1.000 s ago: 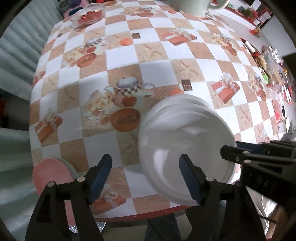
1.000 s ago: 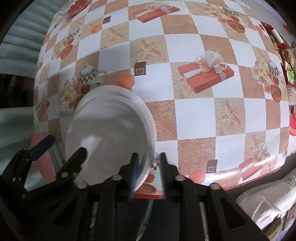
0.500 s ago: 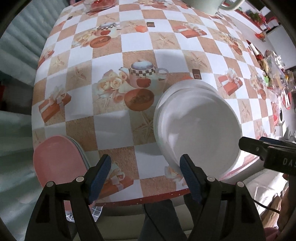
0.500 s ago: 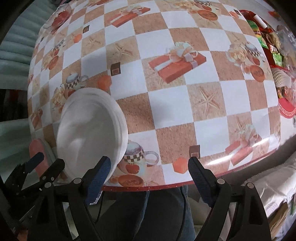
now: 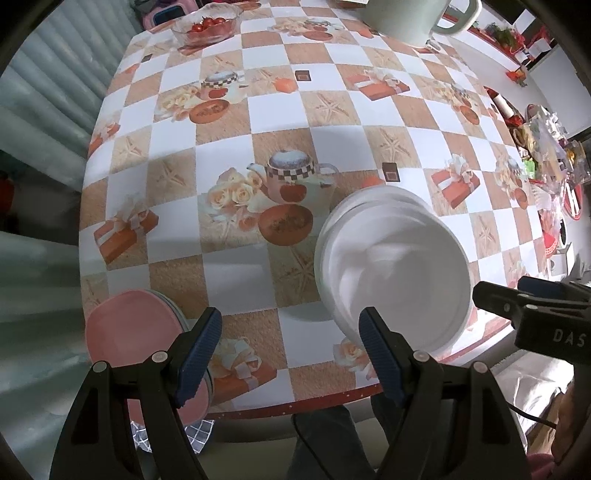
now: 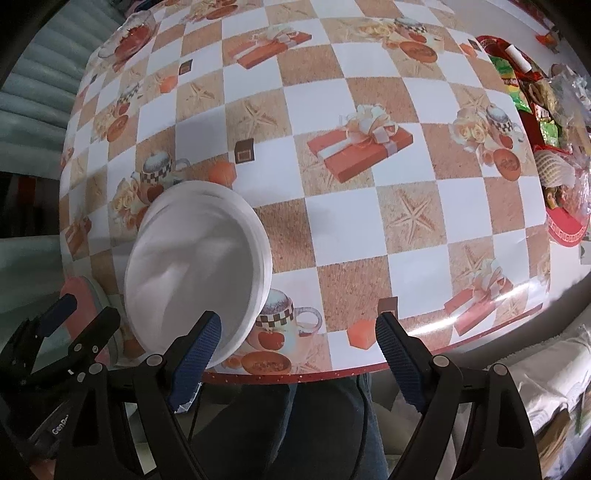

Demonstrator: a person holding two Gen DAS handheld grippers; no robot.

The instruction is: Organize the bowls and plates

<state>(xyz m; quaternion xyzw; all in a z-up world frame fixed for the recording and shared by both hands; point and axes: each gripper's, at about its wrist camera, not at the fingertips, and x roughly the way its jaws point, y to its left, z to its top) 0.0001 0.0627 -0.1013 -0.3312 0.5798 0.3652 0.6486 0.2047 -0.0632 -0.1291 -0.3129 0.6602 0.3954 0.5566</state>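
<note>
A stack of white plates (image 5: 391,266) (image 6: 195,266) lies near the front edge of the checkered table (image 5: 332,122). To its left, at the table's corner, a pink plate (image 5: 133,328) (image 6: 79,291) tops a smaller stack. My left gripper (image 5: 291,343) hovers open above the front edge between the two stacks, holding nothing. My right gripper (image 6: 297,339) is open too, its left fingertip over the white stack's near rim and nothing pressed between the pads. Each gripper shows in the other's view, the right gripper (image 5: 517,299) and the left gripper (image 6: 74,321).
A glass bowl of tomatoes (image 5: 207,24) and a pale green jug (image 5: 406,14) stand at the far end. Packets and red trays (image 6: 554,110) crowd the right side. A person's legs (image 6: 295,424) sit below the front edge.
My right gripper was shut on the white stack's near rim and has opened wide and let go. Both grippers have lifted a little, so more of the table shows.
</note>
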